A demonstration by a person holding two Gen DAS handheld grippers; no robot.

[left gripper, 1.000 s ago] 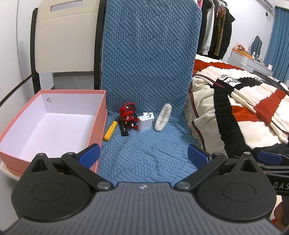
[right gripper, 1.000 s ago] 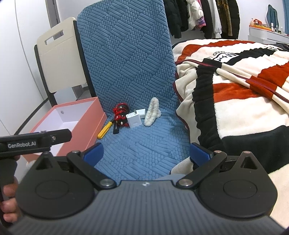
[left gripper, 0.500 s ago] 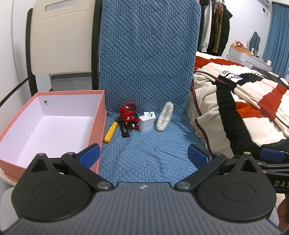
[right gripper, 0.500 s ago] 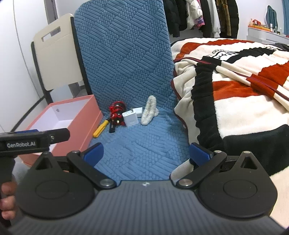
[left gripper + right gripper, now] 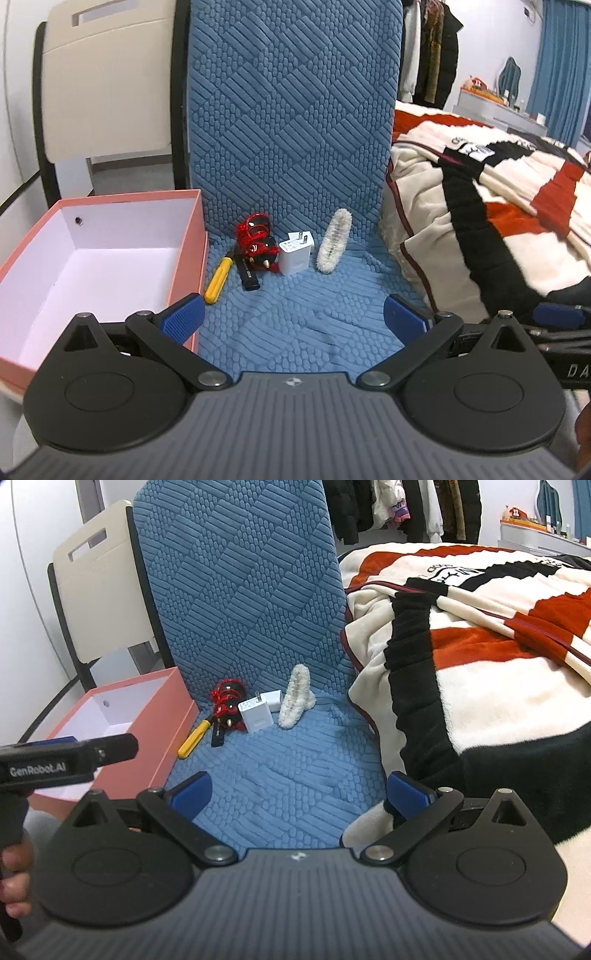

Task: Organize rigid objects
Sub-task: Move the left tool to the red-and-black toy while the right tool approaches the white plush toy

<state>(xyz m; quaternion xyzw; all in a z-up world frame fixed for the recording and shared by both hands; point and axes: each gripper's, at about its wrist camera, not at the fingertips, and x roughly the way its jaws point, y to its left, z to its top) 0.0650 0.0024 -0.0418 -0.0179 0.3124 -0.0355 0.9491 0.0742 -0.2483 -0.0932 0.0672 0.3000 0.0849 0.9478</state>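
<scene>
On the blue chair seat [image 5: 295,314] lie a yellow-handled screwdriver [image 5: 218,276] [image 5: 195,738], a black stick [image 5: 246,275] [image 5: 217,734], a red coiled cable [image 5: 255,236] [image 5: 226,701], a white charger [image 5: 295,253] [image 5: 255,716] and a white fuzzy clip [image 5: 334,240] [image 5: 297,701]. An open pink box [image 5: 110,258] [image 5: 147,716] stands left of them, with nothing inside. My left gripper [image 5: 293,317] and right gripper [image 5: 299,794] both stand open, short of the objects, holding nothing.
A striped blanket [image 5: 498,206] [image 5: 480,635] on a bed borders the chair's right side. A beige chair back [image 5: 107,74] stands behind the box. The left gripper's body [image 5: 66,762] and a hand [image 5: 14,878] show in the right wrist view.
Both grippers have drifted slightly closer to the chair seat and its objects. Nothing on the seat has moved, and both grippers stay open.
</scene>
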